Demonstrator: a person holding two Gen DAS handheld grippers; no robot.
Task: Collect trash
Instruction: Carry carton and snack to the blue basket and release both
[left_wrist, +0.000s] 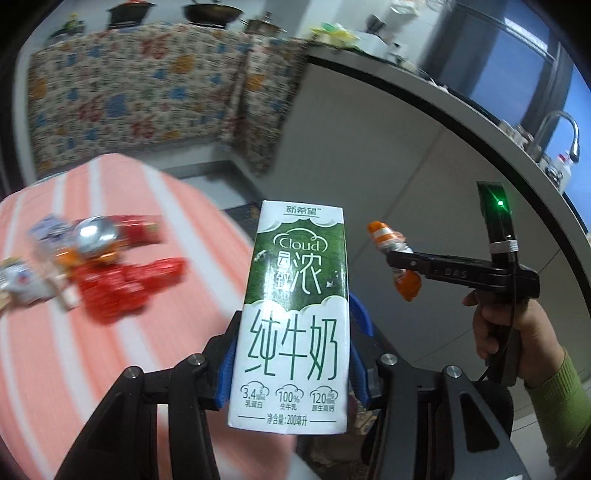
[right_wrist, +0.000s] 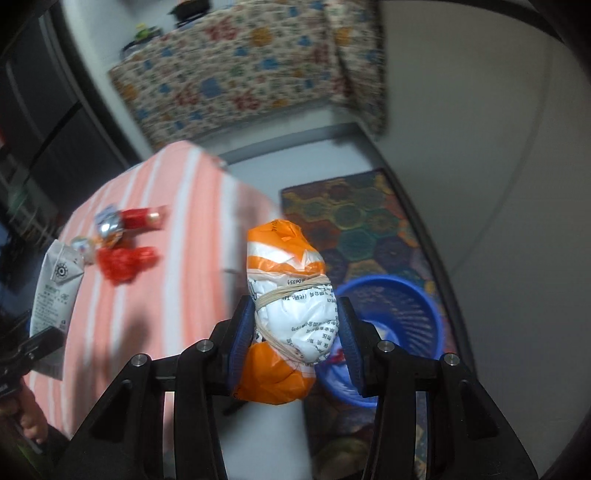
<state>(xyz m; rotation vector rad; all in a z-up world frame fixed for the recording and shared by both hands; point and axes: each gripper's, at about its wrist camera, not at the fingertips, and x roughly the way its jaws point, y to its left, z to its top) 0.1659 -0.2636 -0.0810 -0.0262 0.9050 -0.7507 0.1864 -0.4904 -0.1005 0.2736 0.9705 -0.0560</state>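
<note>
My left gripper (left_wrist: 293, 347) is shut on a green and white milk carton (left_wrist: 295, 314), held upright in the air beside the table; the carton also shows in the right wrist view (right_wrist: 55, 288). My right gripper (right_wrist: 295, 328) is shut on an orange and white plastic bundle (right_wrist: 290, 306) tied with a rubber band, held above the floor near a blue basket (right_wrist: 402, 314). That gripper and bundle (left_wrist: 400, 258) show at the right of the left wrist view. More trash lies on the pink striped table (left_wrist: 122, 332): red wrappers (left_wrist: 122, 284), a shiny foil piece (left_wrist: 94, 234), small cartons (left_wrist: 22, 280).
The blue basket stands on a patterned mat (right_wrist: 354, 225) on the floor right of the table. A floral cloth (left_wrist: 140, 96) covers furniture at the back. A curved counter (left_wrist: 480, 122) with a faucet (left_wrist: 554, 133) runs along the right.
</note>
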